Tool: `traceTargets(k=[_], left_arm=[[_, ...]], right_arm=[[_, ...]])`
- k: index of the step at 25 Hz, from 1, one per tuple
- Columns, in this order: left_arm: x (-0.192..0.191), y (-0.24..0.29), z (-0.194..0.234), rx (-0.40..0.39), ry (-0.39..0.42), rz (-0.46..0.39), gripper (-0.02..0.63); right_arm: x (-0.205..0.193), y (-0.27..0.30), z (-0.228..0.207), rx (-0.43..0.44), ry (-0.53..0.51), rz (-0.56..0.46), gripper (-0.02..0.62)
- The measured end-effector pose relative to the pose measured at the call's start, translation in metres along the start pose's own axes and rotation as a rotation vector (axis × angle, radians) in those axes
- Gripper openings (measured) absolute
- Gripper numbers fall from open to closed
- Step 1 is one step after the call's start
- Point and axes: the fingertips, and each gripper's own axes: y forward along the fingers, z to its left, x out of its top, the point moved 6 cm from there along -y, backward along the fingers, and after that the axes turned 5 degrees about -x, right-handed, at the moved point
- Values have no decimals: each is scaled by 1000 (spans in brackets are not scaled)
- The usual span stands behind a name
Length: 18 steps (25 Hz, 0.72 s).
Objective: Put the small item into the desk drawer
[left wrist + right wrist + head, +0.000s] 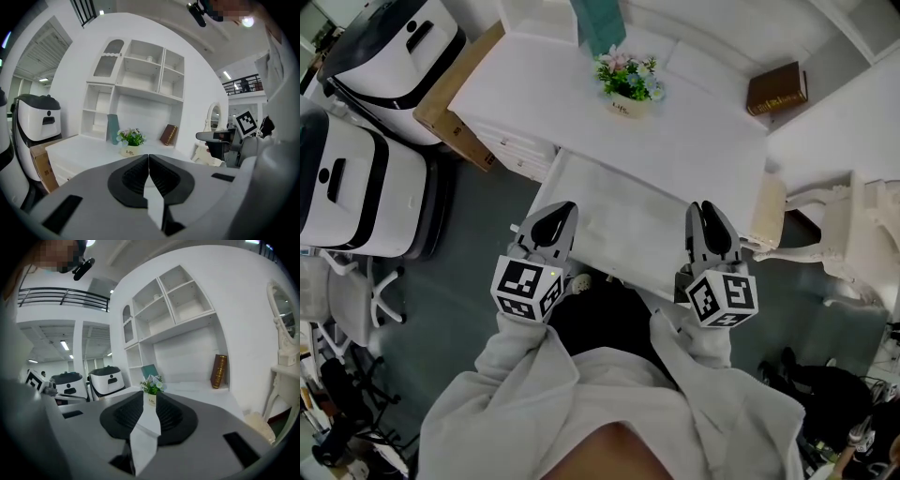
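The left gripper (pixel 148 159) has its jaws pressed together with nothing in them. The right gripper (pixel 150 403) stands a sliver apart, and only the far flower pot (pixel 152 386) shows through the slit, so that one is empty as well. Both point roughly level toward twelve o'clock, side by side and well apart, at the near edge of the desk (pixel 703 155). I'd call them parked, neither one reaching for anything.

Between them a pale panel juts toward the person. I take it for the desk drawer (pixel 619 211) pulled out, though from above it could be a lower ledge. The small item I can't pick out anywhere, in the drawer or on the top.

Further out, the pot sits at twelve and a brown book (pixel 778 89) at one o'clock against the back, so the middle of the top is bare. Sideways it's tighter, with white machines (pixel 356 187) at nine to ten o'clock and a white chair (pixel 848 234) at three.
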Motion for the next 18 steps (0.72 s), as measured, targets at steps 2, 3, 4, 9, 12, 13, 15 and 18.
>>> traceTargets(k=[2,3,4,9,12,13,15,18], left_arm=[[3,-5,2,7,7,-25,18],[4,-8,3,18,9,-39,18],[5,-10,5,31,10,-52,18],[8,-22,16,94,14,-83,18],[6,-27,19,111,14,-77,18],[5,-28,19,115,15,-75,18],[4,-29,19,117,15,-74,18],[3,-32,18,115,17,-68,18]], right_arm=[[3,-1,-1,-4,12,-24,78],[3,-1,0,0,6,-31,67],[3,-1,1,5,-8,-32,61],[-2,4,13,36,-97,6,40],[-3,6,18,48,-122,27,34],[-3,6,19,52,-123,28,34],[-3,7,19,57,-123,27,34],[-5,7,20,61,-121,27,34]])
